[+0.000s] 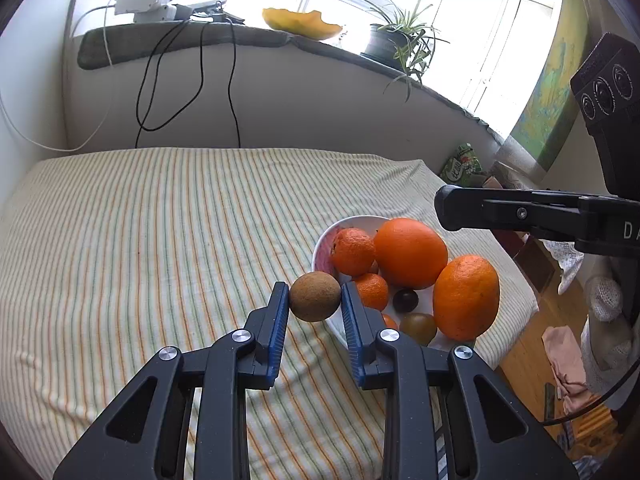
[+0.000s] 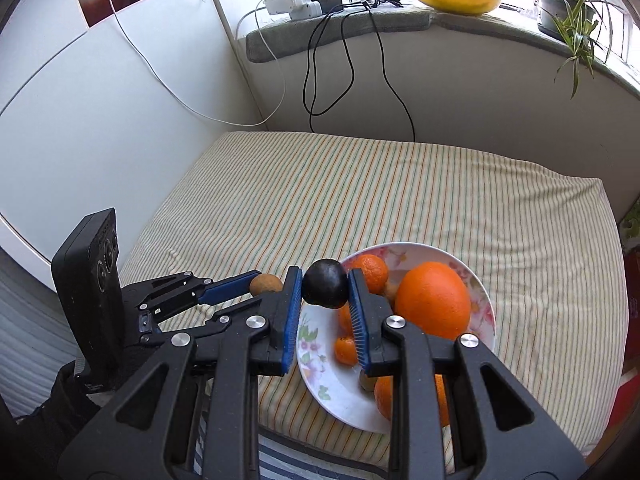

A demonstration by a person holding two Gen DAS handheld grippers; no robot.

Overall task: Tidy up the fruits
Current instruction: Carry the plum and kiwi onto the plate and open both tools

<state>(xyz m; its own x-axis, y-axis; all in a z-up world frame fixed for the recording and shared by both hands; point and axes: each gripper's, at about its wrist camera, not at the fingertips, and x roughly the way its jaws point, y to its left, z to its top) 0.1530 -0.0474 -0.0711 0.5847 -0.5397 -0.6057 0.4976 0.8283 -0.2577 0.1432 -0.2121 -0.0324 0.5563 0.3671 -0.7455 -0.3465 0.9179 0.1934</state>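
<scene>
My left gripper (image 1: 315, 298) is shut on a brown kiwi (image 1: 315, 297) and holds it above the striped cloth, just left of the white floral bowl (image 1: 322, 250). The bowl holds two large oranges (image 1: 411, 252), several tangerines (image 1: 353, 251), a dark plum (image 1: 405, 300) and a greenish-brown fruit (image 1: 418, 328). My right gripper (image 2: 325, 286) is shut on a dark plum (image 2: 325, 285) above the bowl's left rim (image 2: 320, 364). In the right wrist view the left gripper (image 2: 224, 286) holds the kiwi (image 2: 265, 284) at the left. The right gripper's finger (image 1: 480, 208) shows above the bowl.
The bowl sits near the front right edge of the striped table cloth (image 1: 160, 240). A windowsill behind holds a power strip with cables (image 1: 152, 6), a melon rind (image 1: 302, 24) and a potted plant (image 1: 400, 40). Floor and clutter lie to the right (image 1: 560, 340).
</scene>
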